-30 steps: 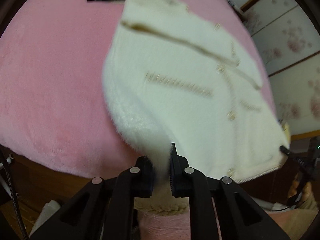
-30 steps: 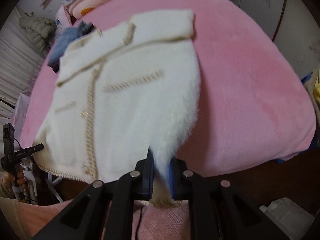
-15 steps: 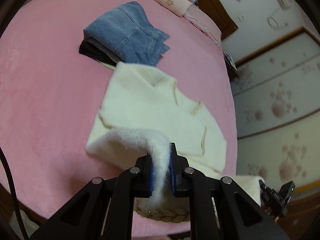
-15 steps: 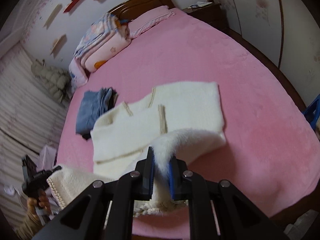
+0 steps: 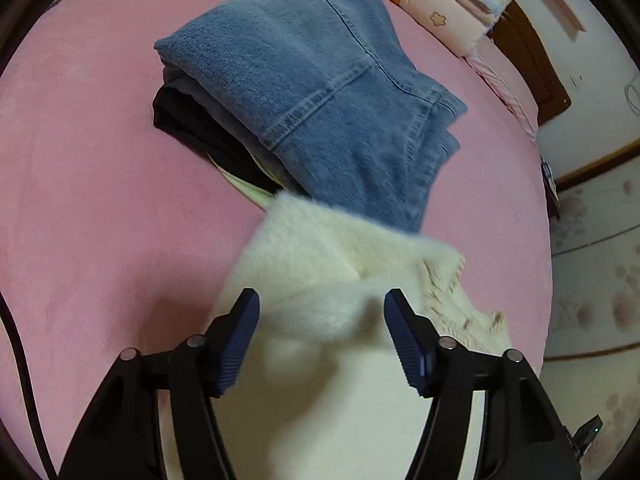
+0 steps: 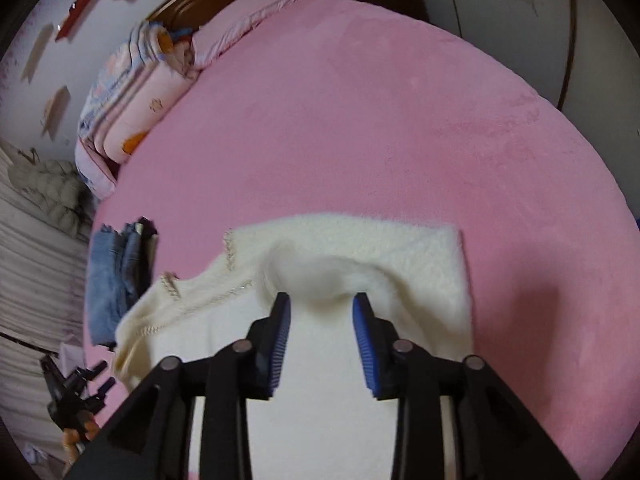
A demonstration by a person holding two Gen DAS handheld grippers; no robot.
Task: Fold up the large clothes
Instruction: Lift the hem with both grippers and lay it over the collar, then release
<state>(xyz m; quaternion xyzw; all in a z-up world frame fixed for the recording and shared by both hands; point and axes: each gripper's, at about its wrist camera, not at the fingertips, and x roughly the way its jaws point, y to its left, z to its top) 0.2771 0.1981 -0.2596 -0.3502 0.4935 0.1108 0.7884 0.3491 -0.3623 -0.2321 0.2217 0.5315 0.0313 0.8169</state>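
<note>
Your left gripper (image 5: 322,334) and right gripper (image 6: 322,330) both hang with fingers spread, having let go of the cream cardigan (image 6: 348,264), which lies folded on the pink bed (image 6: 360,120). Only your left view shows the folded jeans (image 5: 320,92) close, touching the cardigan's far edge. No writing is readable.

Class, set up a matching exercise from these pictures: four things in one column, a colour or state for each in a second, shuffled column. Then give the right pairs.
Things
1. fluffy cream-white cardigan
2. folded blue denim jeans
3. plush bed cover
4. left gripper

Descriptions
A. pink
B. open, jaws apart
C. blue, folded on a dark garment
D. cream-white, folded over

Pairs: 1-D, 2-C, 3-A, 4-B
</note>
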